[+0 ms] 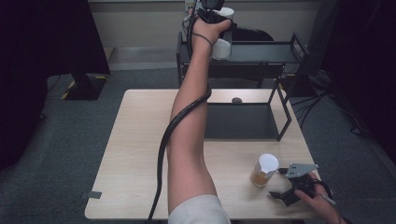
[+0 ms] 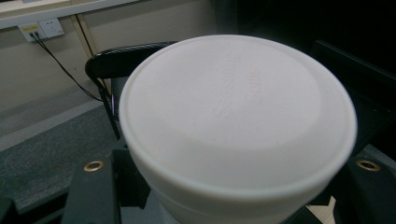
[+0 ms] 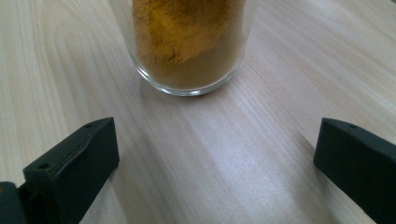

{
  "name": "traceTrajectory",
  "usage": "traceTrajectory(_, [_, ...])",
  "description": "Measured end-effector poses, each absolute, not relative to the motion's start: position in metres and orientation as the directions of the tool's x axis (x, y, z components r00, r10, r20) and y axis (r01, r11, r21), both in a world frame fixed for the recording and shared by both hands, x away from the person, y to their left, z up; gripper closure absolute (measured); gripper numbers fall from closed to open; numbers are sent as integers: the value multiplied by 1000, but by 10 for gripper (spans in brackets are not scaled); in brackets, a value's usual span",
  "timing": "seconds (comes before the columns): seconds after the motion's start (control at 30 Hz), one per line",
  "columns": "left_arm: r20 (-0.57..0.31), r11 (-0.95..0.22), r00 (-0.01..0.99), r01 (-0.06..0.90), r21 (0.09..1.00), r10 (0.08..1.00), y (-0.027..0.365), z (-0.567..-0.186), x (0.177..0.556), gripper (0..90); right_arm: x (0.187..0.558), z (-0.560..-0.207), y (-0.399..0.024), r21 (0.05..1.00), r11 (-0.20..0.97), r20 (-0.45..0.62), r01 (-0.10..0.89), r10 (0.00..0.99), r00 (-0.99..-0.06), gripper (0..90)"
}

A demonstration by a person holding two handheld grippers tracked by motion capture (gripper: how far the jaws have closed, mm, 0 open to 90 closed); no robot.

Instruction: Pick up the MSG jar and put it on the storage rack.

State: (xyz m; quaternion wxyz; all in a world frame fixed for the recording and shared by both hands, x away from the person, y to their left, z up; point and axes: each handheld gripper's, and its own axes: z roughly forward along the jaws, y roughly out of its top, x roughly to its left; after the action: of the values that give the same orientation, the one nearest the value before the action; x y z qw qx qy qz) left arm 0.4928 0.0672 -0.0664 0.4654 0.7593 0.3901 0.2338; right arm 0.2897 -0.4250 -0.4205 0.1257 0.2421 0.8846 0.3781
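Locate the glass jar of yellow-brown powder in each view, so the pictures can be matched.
High view: the jar stands at the table's near right, white lid on, just left of the right tongs.
Left gripper view: not in it.
Right gripper view: the jar stands top centre, ahead of the open jaws.
Shared landmark: the pale wooden table.

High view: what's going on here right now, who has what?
The left gripper is stretched out over the black shelf at the far side of the table, shut on a white tub with its lid on. The right gripper rests near the table's front right corner, jaws open and empty, aimed at a glass jar of orange-brown powder that stands just ahead of it, untouched.
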Motion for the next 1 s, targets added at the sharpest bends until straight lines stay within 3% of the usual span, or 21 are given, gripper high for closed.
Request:
traceTrajectory(0.83, [32,-291,593,347,891,805,60,-75,491,331,290,-420,-425,730,597,-40,333,523,-851,0])
traceTrajectory(1.0, [23,-267,556,363,893,831,60,-77,486,206,289,-420,-425,730,597,-39,334,524,-851,0])
